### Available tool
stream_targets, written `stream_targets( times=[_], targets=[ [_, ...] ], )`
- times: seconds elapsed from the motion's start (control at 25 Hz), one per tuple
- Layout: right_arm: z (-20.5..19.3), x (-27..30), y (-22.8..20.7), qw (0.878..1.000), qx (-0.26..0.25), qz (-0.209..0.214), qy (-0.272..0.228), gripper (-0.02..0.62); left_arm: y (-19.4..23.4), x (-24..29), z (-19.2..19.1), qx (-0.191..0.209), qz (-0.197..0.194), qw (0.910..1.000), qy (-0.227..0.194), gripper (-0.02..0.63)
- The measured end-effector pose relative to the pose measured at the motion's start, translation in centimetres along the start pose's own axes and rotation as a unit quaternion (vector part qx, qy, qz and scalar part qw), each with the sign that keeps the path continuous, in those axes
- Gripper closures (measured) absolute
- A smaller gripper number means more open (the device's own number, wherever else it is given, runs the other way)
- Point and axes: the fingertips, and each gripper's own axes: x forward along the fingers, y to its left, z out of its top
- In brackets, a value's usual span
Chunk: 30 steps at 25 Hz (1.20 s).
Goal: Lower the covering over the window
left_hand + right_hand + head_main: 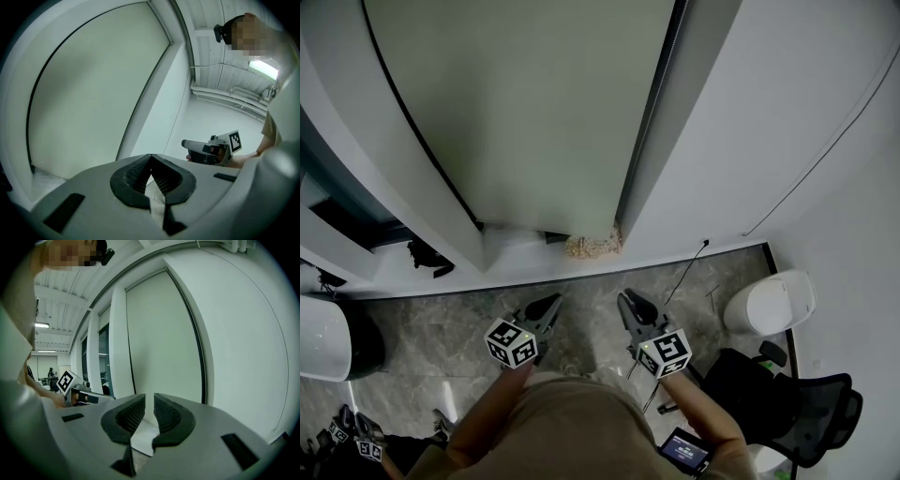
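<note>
The pale green blind [534, 103] hangs down over the window almost to the sill; it also fills the left gripper view [89, 89] and the right gripper view [159, 338]. Both grippers are held side by side above the marble floor, a short way back from the sill and pointing at the window. My left gripper [549, 304] [150, 157] is shut with nothing in it. My right gripper [630, 302] [149, 398] stands slightly open, a narrow gap between its pads and nothing in that gap. Neither gripper touches the blind.
A white bin [769, 302] and a black office chair [797, 412] stand at the right. A thin black cable [686, 270] runs down the right wall to the floor. Crumbly debris [592, 247] lies on the sill's right end. A white round object [319, 337] is at the left.
</note>
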Motion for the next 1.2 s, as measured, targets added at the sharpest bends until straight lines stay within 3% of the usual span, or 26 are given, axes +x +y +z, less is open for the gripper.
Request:
stream_targets(
  times=[0.6, 1.2],
  targets=[
    [-0.4, 2.8, -1.5, 1.000, 0.007, -0.001, 0.001, 0.551, 2.9, 0.8, -0.3, -0.016, 0.009, 0.9998, 0.005, 0.591],
    [2.0, 2.8, -10.8, 1.000, 0.012, 0.028, 0.006, 0.551, 1.2, 9.9, 2.2, -0.025, 0.033, 0.9992, 0.005, 0.591]
  ],
)
